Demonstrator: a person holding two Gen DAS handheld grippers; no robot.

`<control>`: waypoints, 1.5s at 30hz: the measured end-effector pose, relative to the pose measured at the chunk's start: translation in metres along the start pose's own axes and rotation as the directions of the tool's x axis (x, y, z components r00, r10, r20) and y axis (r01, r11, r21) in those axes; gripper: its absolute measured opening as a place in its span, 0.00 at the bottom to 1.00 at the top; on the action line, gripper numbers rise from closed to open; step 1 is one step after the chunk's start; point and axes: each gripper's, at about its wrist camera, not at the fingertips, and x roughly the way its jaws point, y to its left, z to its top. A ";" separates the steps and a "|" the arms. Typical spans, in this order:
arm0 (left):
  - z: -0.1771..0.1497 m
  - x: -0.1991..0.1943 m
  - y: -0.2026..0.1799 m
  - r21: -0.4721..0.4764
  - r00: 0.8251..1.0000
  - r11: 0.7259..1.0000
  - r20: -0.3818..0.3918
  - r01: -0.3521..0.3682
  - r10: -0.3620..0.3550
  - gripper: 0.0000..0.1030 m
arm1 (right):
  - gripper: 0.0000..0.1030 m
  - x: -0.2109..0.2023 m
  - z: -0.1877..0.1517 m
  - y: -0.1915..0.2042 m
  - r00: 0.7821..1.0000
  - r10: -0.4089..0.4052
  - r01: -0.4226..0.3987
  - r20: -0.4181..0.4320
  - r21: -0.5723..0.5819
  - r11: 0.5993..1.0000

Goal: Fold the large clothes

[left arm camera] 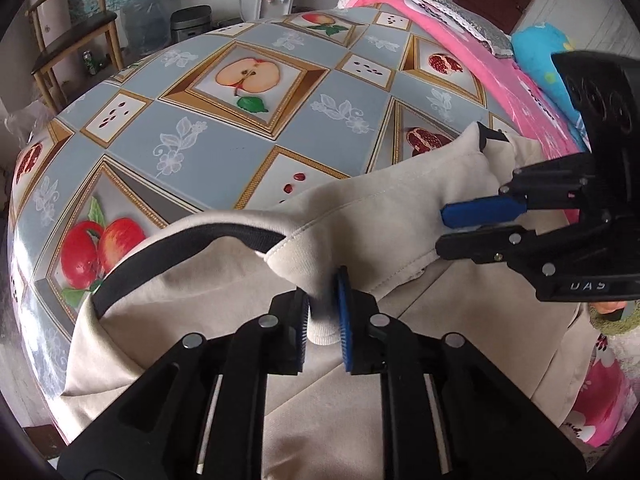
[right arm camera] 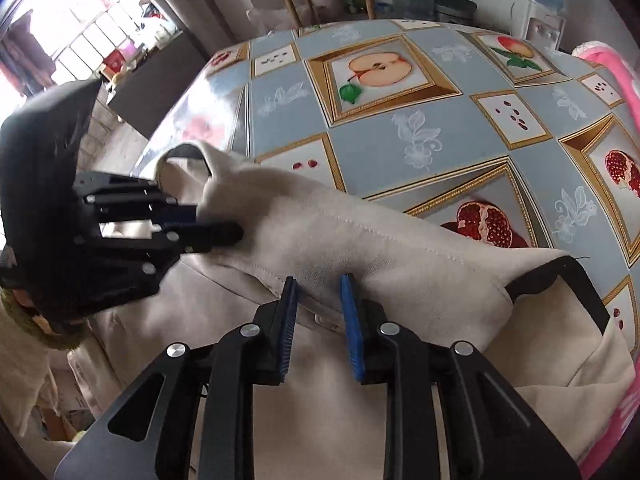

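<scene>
The beige garment (left arm camera: 360,216) runs past the bottom edge, its lower part hidden.

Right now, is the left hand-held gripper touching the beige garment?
Touching. The left wrist view shows the left hand-held gripper pinching a fold of the beige garment between its pads, with no gap.

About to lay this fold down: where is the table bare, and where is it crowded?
Bare: the fruit-print tablecloth beyond the beige garment with black trim, out to the far edge near the wooden chair. Crowded: the near edge, under the garment and both grippers, left and right, and the side by the pink blanket.
</scene>
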 end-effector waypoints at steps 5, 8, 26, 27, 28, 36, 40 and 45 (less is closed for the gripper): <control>-0.002 -0.029 0.007 -0.026 0.997 1.000 0.080 0.005 -0.003 0.16 | 0.17 0.001 -0.008 0.004 0.999 -0.022 0.021 -0.025 -0.034 0.999; -0.001 -0.048 -0.001 0.009 0.988 0.999 0.151 -0.038 0.036 0.16 | 0.17 0.004 -0.006 0.004 0.999 -0.026 0.026 -0.022 -0.033 0.999; 0.001 0.014 -0.034 0.069 1.000 0.998 0.014 0.008 -0.009 0.15 | 0.17 0.008 -0.011 0.007 0.990 -0.113 0.128 0.083 -0.203 0.971; 0.000 0.014 -0.036 0.080 1.000 0.997 0.011 -0.002 0.001 0.15 | 0.17 0.007 -0.012 0.006 0.991 -0.113 0.127 0.077 -0.205 0.970; -0.001 0.013 -0.038 0.087 1.000 0.996 0.009 -0.009 0.008 0.15 | 0.17 0.005 -0.013 0.003 0.990 -0.124 0.135 0.066 -0.201 0.970; -0.001 0.014 -0.032 0.060 0.999 0.998 0.026 0.024 -0.025 0.15 | 0.17 -0.037 -0.008 -0.010 0.988 -0.032 0.040 0.148 -0.057 0.998; -0.006 0.012 -0.036 0.104 0.998 0.995 0.058 -0.001 -0.005 0.15 | 0.17 -0.007 -0.001 0.004 0.992 0.018 -0.008 0.123 -0.088 0.996; -0.011 0.004 -0.039 0.132 0.997 0.990 0.066 -0.049 0.040 0.15 | 0.17 0.011 -0.004 0.014 0.994 -0.016 0.029 0.107 -0.130 0.991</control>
